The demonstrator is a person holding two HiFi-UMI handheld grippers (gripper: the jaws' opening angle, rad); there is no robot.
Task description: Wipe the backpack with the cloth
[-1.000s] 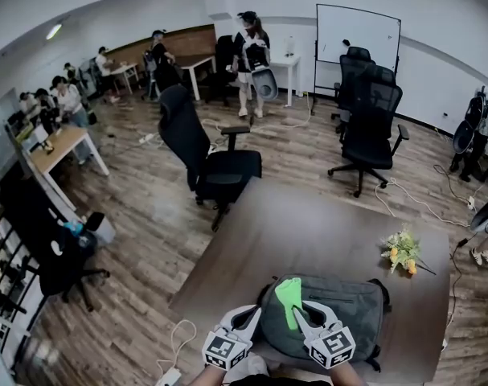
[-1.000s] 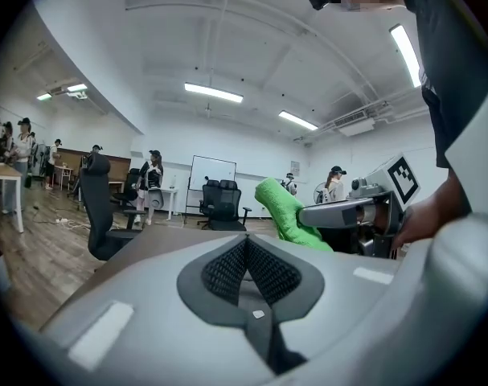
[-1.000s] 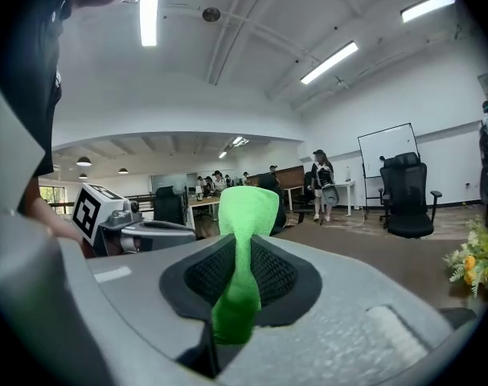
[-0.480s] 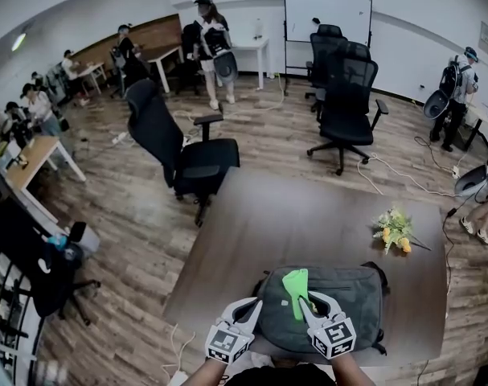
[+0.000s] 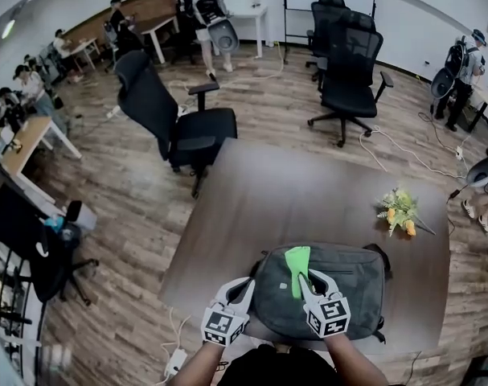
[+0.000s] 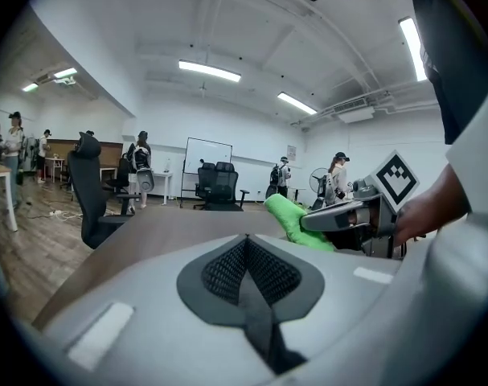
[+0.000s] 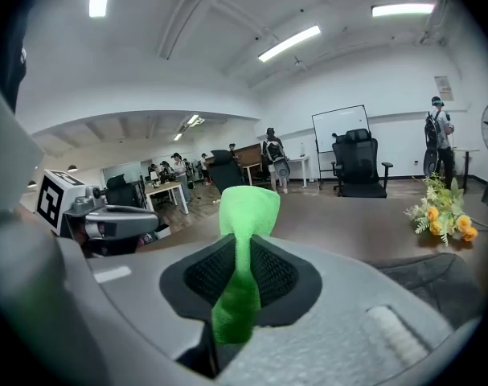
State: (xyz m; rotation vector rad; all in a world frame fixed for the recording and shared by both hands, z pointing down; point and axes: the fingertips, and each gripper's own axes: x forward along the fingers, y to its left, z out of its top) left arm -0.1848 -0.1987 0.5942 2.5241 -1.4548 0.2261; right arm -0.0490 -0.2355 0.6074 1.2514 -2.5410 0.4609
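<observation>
A grey backpack [image 5: 340,292] lies flat at the near edge of the brown table [image 5: 308,191]. My right gripper [image 5: 302,277] is shut on a bright green cloth [image 5: 296,260], which rests on the backpack's left part. In the right gripper view the cloth [image 7: 245,223] runs up between the jaws, and the backpack [image 7: 436,284] shows at the lower right. My left gripper [image 5: 245,286] sits at the backpack's left edge, its jaws closed together with nothing between them. The left gripper view shows the cloth [image 6: 296,219] and the right gripper [image 6: 344,215] beside it.
A bunch of yellow flowers [image 5: 398,211] lies on the table's right side. A black office chair [image 5: 179,127] stands at the table's far left corner, with more chairs [image 5: 348,63] behind. A power strip [image 5: 175,363] and cables lie on the floor. People stand at the back.
The head view has tipped lower, so the table and backpack sit higher in frame. Both grippers keep nearly the same places on the backpack, the right one still holding the cloth.
</observation>
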